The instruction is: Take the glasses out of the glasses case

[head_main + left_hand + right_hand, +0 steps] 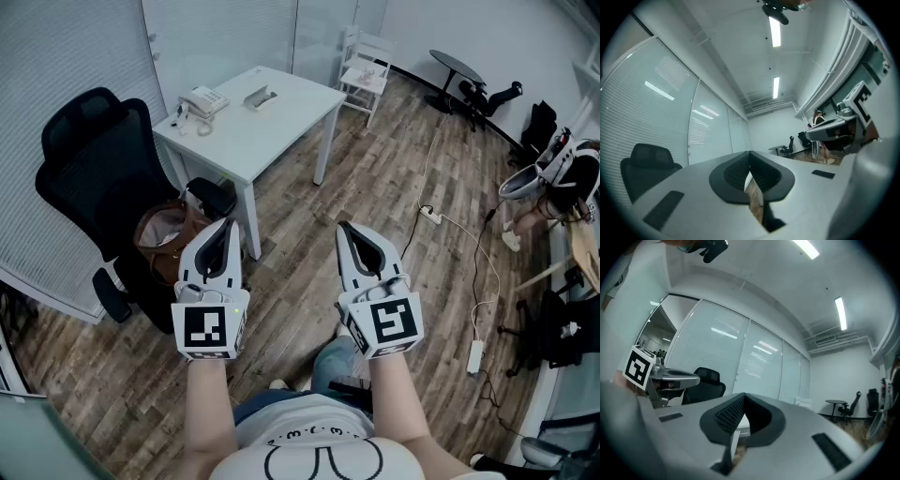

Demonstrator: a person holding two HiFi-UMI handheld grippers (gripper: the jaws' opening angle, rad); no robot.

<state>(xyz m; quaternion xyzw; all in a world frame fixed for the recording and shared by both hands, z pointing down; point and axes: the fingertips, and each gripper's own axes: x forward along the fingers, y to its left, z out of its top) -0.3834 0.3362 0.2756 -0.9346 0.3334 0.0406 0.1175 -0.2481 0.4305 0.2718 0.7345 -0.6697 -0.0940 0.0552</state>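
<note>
**Both grippers shut and empty, well short of the table**

The left gripper point(228, 225) had its jaws closed tip to tip with nothing between them. The right gripper point(345, 228) was the same: pads together, empty. Both were held side by side at about waist level and pointed roughly level, away from the person, with the forearms straight out over the wood floor point(309, 234).

Neither the glasses nor the glasses case could be made out for certain. A small grey object point(260, 97) lay on the far white table point(281, 127), to the right of a desk phone point(203, 100). It may have been the case, but it was too small to tell.

An office chair point(89, 141) and a brown bag point(169, 239) stood to the left.

Judgement: the glasses would likely be light and fragile, with lenses that scratch. The best hold would be the bridge or a temple arm, gripped softly. The case would probably be stiff and smooth, so one gripper should pin it while the other lifts the lid.
</note>
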